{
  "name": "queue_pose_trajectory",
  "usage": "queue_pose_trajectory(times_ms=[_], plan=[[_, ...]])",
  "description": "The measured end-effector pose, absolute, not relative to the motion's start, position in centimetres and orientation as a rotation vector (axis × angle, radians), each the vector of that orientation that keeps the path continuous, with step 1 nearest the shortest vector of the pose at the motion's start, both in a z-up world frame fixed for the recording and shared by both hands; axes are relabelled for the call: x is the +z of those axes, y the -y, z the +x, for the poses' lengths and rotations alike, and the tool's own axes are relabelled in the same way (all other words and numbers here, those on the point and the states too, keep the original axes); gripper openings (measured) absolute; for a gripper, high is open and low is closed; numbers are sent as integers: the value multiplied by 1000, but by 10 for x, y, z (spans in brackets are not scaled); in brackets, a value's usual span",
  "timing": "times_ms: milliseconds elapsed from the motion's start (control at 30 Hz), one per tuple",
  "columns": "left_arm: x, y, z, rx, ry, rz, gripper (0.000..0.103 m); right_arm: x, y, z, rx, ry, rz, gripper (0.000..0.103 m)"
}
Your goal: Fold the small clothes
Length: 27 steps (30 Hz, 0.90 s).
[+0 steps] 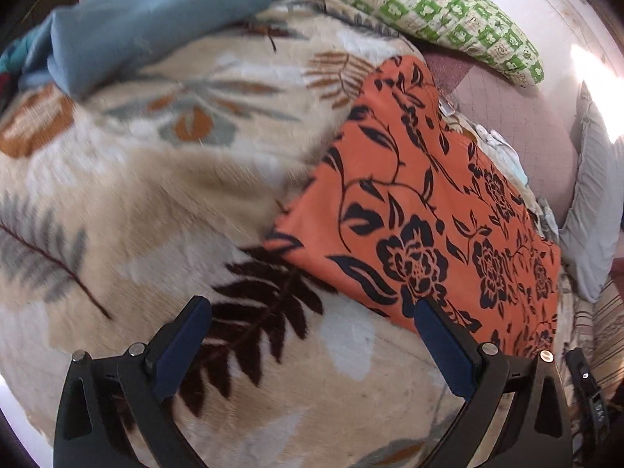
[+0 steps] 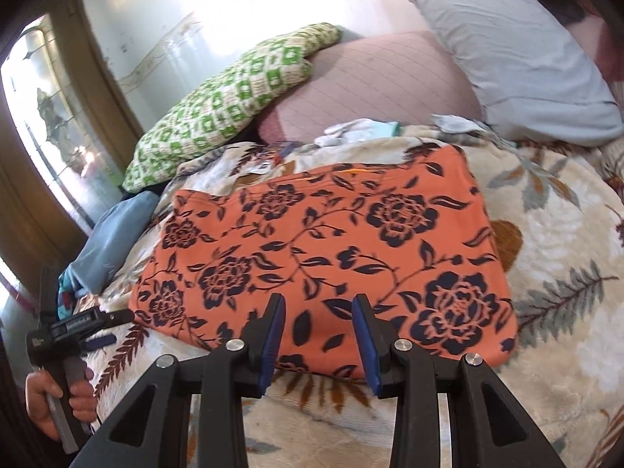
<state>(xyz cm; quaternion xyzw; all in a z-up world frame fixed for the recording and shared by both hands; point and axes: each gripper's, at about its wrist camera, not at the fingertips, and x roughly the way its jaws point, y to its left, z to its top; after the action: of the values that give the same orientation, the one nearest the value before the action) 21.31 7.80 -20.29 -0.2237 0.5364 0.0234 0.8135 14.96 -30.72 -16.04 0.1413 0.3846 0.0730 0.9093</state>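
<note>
Black arms with blue pads fill the bottom of each wrist view. The left tool [image 1: 312,312] stands spread wide over the plush leaf-print blanket [image 1: 156,202], holding nothing; its right pad sits just at the near edge of the orange floral garment [image 1: 421,202]. The right tool [image 2: 318,304] is parted by a narrower gap and also holds nothing, its tips over the near edge of that same orange floral garment [image 2: 331,249].

That garment lies flat and folded into a rough rectangle on the blanket [image 2: 557,273], filling the centre of the right wrist view and the right half of the left wrist view. At the lower left of the right wrist view, the person's left hand [image 2: 58,401] grips the handle of the other tool, held off the garment's left side.

Beyond the garment, a blue-grey cloth [image 2: 113,238] is bunched at the left edge of the bed. Farther back lie a green-and-white patterned pillow [image 2: 230,105], a dusty pink cushion [image 2: 374,85] and a pale grey pillow [image 2: 518,58] against the wall, with some small pale cloths [image 2: 362,128] just behind the garment.
</note>
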Motion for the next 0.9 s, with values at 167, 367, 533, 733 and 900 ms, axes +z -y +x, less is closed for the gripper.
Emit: queue_pose_trajectory(times_ms=[167, 367, 533, 733, 900], plan=[[-208, -75, 227, 44, -1085, -490, 103, -163, 324, 150, 131, -797, 361, 39], [-210, -78, 247, -9, -973, -534, 103, -167, 333, 150, 120, -787, 389, 39], [-214, -82, 258, -14, -920, -558, 85, -170, 338, 151, 103, -782, 393, 39], [-218, -79, 261, -27, -902, -546, 47, -173, 361, 150, 41, -752, 462, 39], [-213, -76, 256, -44, -881, -534, 32, -173, 396, 145, -22, -723, 573, 39]])
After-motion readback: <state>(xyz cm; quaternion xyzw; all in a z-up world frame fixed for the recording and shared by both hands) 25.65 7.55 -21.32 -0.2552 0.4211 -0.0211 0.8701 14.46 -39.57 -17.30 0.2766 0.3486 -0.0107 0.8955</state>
